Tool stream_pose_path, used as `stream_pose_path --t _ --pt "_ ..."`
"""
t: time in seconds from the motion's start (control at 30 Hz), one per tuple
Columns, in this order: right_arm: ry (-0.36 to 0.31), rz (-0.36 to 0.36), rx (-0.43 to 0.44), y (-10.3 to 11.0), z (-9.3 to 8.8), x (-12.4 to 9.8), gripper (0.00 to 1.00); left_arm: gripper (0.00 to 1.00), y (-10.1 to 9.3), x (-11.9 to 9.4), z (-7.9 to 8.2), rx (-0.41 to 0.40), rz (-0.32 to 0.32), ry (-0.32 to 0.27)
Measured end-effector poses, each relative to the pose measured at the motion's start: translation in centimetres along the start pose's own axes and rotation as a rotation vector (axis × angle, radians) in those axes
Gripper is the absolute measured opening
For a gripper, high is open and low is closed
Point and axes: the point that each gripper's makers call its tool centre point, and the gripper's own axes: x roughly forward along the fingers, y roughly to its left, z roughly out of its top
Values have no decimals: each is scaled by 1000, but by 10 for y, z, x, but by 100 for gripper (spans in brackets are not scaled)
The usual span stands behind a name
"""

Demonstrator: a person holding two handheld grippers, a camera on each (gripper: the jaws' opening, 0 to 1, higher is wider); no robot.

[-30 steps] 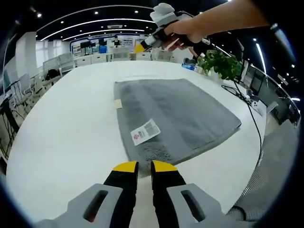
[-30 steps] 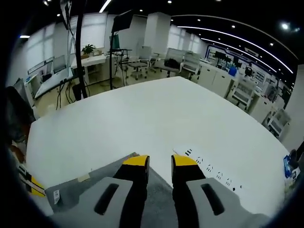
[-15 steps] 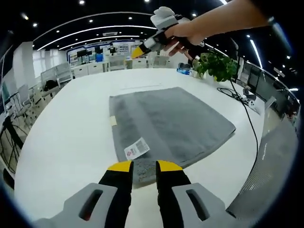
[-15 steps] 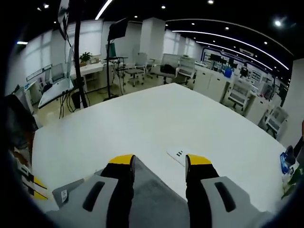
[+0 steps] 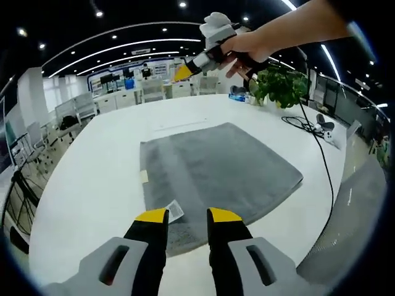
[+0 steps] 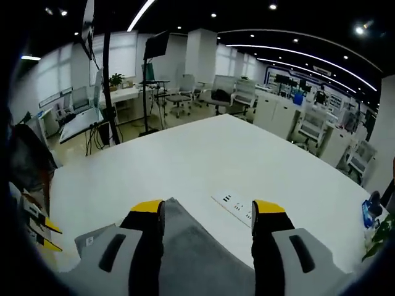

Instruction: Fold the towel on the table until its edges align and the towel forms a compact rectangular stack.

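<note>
White desk (image 5: pixel 92 172), towel (image 5: pixel 216 172) flat ahead of our left tongs (image 5: pixel 188 216); both tongs spread, right tongs (image 6: pixel 208 209) over its corner. No fold made.

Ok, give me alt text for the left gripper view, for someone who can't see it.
A grey towel lies flat on a white table, its near edge between the open left gripper jaws. Beyond it, a hand holds the right gripper above the table.

Open office: rows of desks (image 6: pixel 308 123), chairs (image 6: pixel 182 92), curved ceiling light strips (image 5: pixel 123 46).
</note>
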Motion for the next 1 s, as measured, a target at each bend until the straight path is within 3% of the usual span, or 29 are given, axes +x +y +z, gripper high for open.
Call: stream_pose_path --t 0.13,0.27,0.37,0.53,0.73,1.0 --pt "-7 18 -3 5 -3 -9 63 42 -1 -4 -2 -5 41 14" --pt "-6 40 5 7 -6 -18 70 53 -7 -9 5 -35 57 -8" --pt "-6 45 23 4 -5 -26 75 66 -15 -10 11 -52 61 -20" --pt "4 50 -13 -1 -6 -39 83 78 -20 -10 15 -60 77 -37" --pt "-2 42 -17 -10 -5 -56 85 86 -34 -12 21 -74 81 -45" --pt "-32 40 9 -30 -6 -80 89 88 -54 -12 33 -86 90 -55"
